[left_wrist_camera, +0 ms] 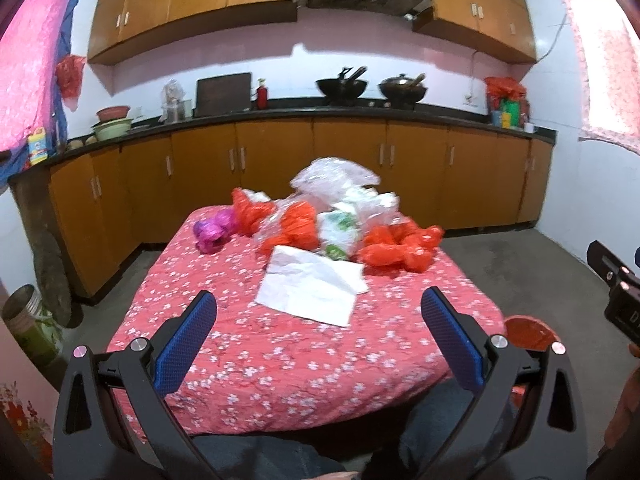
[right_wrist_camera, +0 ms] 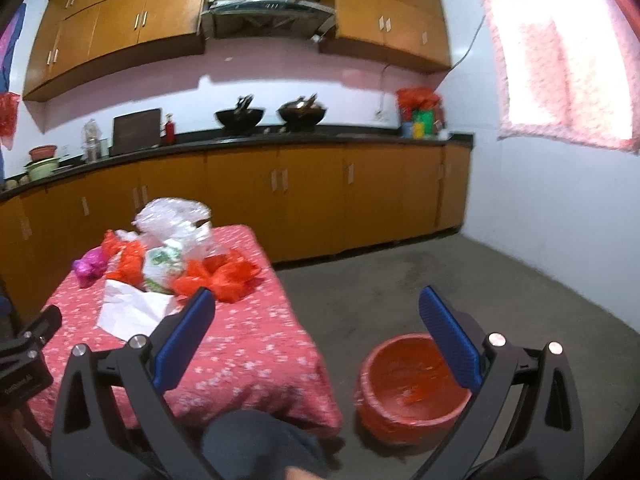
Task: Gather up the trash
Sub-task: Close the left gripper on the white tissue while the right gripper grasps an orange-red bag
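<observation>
Both jaw pairs spread, empty: my left gripper [left_wrist_camera: 318, 332], my right gripper [right_wrist_camera: 316, 328]. Trash pile [left_wrist_camera: 332, 216] ahead of left jaws on table [left_wrist_camera: 224, 344]; white paper [left_wrist_camera: 316, 288] nearest. Red bin [right_wrist_camera: 404, 388] under right jaws. Step: approach; next, reach forward, pinch paper.

red floral tablecloth [left_wrist_camera: 248, 360] carries white paper [left_wrist_camera: 312, 288], orange bags [left_wrist_camera: 400, 250], purple ribbon [left_wrist_camera: 214, 232].

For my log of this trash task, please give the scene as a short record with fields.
place: kitchen
table: red flowered cloth
trash: white paper, orange bags, clear plastic bag, purple ribbon ball, all on the table
bin: red bucket on the floor, right of the table
left gripper: open, empty
right gripper: open, empty
</observation>
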A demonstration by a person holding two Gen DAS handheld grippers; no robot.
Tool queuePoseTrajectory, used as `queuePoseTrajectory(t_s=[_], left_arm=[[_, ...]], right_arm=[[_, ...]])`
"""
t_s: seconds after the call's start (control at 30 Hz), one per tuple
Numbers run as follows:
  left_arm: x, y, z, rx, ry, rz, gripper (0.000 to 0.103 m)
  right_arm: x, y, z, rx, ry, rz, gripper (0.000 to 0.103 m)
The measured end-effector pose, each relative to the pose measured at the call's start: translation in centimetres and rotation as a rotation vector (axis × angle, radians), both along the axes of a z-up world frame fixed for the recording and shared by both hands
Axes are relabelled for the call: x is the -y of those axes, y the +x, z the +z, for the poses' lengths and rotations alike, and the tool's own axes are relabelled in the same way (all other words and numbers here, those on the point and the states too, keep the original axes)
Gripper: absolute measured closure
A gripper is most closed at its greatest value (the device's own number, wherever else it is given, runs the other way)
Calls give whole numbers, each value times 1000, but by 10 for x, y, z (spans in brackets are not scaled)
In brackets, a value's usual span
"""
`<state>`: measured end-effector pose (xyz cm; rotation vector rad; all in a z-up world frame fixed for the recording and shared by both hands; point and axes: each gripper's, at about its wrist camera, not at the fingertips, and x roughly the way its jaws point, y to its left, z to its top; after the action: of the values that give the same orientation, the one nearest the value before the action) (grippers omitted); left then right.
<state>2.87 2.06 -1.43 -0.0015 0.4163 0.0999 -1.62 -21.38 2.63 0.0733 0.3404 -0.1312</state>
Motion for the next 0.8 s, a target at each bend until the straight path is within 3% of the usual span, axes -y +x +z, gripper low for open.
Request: queuePoseTrajectory(t_s=[0.13, 0.2, 0.4, 0.63, 0.8], left_arm=[[-28, 19, -6, -23, -25, 53, 2], [-38, 28, -9, -32, -33, 70, 3], [-62, 73, -20, -59, -14, 77, 20], [-72, 121, -36, -102, -13, 32, 21], [-85, 146, -50, -147, -68, 16, 21]], right_arm=[[-11, 39, -9, -68, 37, 69, 6], [-21, 60, -14, -105, 38, 110, 16], [-49, 119, -23, -140, 35, 180, 26], [-63, 196, -44, -218, 100, 162, 29], [-62, 245, -63, -283, 162, 90, 29]])
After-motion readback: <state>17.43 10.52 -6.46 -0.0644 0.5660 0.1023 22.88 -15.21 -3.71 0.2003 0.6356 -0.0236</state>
